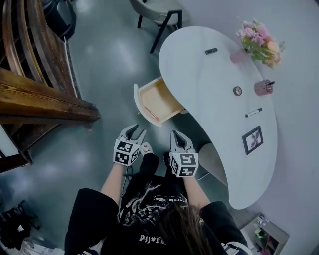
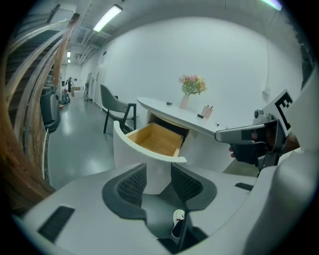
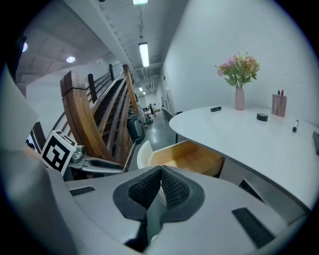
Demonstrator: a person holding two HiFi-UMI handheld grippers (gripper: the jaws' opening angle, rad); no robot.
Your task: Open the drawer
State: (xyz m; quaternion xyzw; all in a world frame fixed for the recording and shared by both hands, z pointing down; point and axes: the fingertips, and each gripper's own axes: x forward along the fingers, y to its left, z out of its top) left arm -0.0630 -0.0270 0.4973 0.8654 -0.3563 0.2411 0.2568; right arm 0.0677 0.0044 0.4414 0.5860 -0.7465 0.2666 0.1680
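The drawer (image 1: 155, 101) stands pulled out from under the white curved desk (image 1: 214, 114), its pale wooden inside showing behind a rounded white front. It also shows in the left gripper view, drawer (image 2: 154, 139), and in the right gripper view, drawer (image 3: 192, 157). My left gripper (image 1: 135, 132) hangs just short of the drawer front, open, with nothing between its pads (image 2: 133, 183). My right gripper (image 1: 176, 135) is beside it, near the desk edge, with its pads (image 3: 149, 188) pressed together on nothing. Neither gripper touches the drawer.
On the desk are a vase of flowers (image 1: 259, 42), a pen cup (image 1: 262, 87), a marker (image 1: 253, 112), a framed picture (image 1: 252, 139) and small dark items. A chair (image 1: 159, 12) stands beyond the desk's far end. A wooden staircase (image 1: 35, 74) fills the left side.
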